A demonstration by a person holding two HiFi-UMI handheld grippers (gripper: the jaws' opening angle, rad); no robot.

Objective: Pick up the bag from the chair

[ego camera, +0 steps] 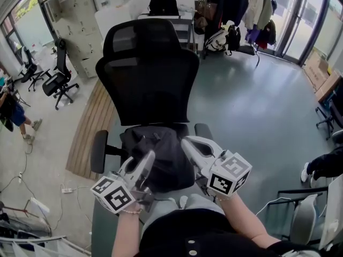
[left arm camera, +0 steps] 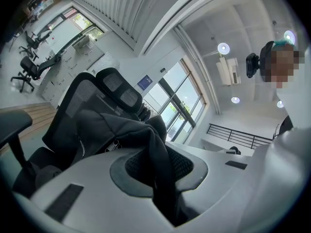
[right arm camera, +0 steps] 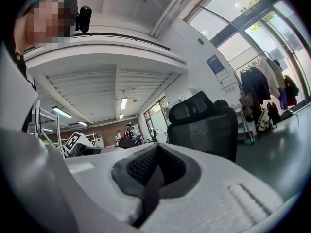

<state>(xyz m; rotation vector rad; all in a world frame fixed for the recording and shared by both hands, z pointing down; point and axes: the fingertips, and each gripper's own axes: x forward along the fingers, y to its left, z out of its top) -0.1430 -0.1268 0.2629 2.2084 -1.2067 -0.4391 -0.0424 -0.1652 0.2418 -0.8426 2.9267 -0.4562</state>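
Black fabric bag [ego camera: 161, 159] sits on the seat of the black mesh office chair [ego camera: 147, 79] in head view, with your left hand-held gripper [ego camera: 146, 162] and right hand-held gripper [ego camera: 188, 143] at its near edge. Left gripper view: jaws pinched on a fold of bag fabric. Right gripper view: jaws clamped on a thin black strap [right arm camera: 150, 188].

The left gripper [ego camera: 148, 158] and right gripper [ego camera: 186, 141] are built of white curved jaws lined with dark grey ribbed pads [right arm camera: 136, 166], each fitted with a white cube [ego camera: 229, 174] printed with black square markers. A black top [ego camera: 206, 235] with round studs is worn.
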